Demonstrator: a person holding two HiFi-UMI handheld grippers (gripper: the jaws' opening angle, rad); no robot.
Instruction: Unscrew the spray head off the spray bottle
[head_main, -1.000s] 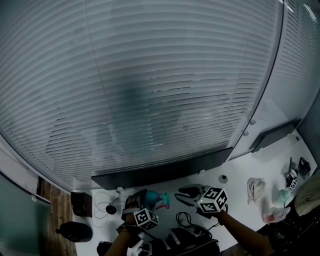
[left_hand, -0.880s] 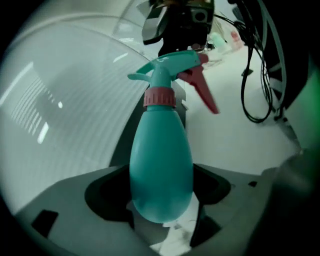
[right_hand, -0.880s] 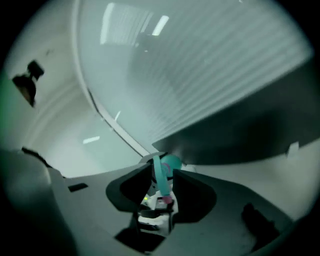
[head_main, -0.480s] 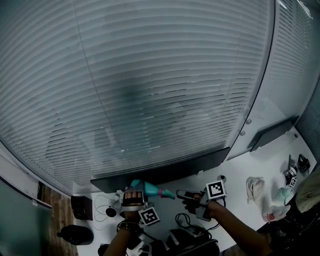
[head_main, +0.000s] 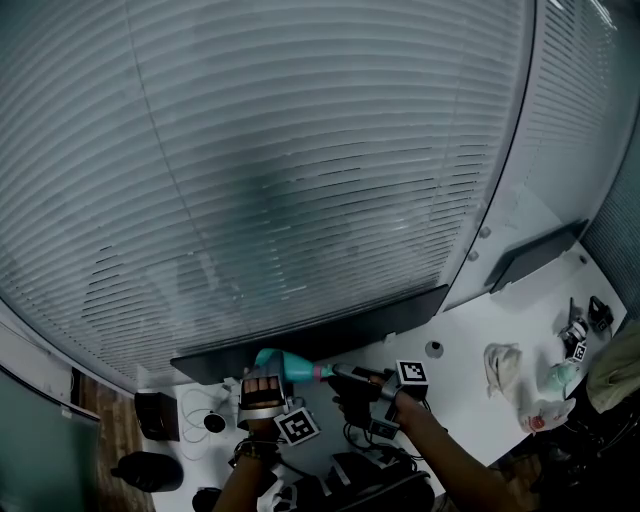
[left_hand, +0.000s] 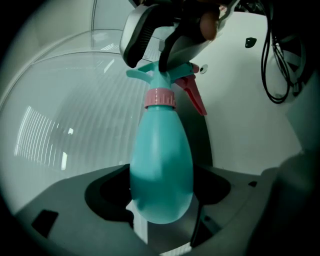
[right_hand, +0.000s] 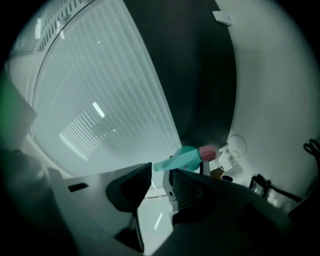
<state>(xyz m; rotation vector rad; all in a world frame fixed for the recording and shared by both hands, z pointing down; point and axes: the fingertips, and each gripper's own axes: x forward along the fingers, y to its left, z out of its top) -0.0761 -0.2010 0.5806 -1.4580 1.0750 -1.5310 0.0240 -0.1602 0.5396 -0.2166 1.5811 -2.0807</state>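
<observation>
I've got the left tongs (left_hand: 162, 200) clamped on the bottle (left_hand: 161, 165) and the right tongs (right_hand: 160, 175) clamped on its head (left_hand: 165, 77). Head not off yet. The bottle is held sideways between them, off the counter (head_main: 470, 390), over its back edge.

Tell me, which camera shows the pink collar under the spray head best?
The left gripper view: the pink collar sits whole and sharp above the teal bottle. In the right gripper view the collar is a small patch beyond the jaws; in the head view, only a tiny pink speck.
</observation>
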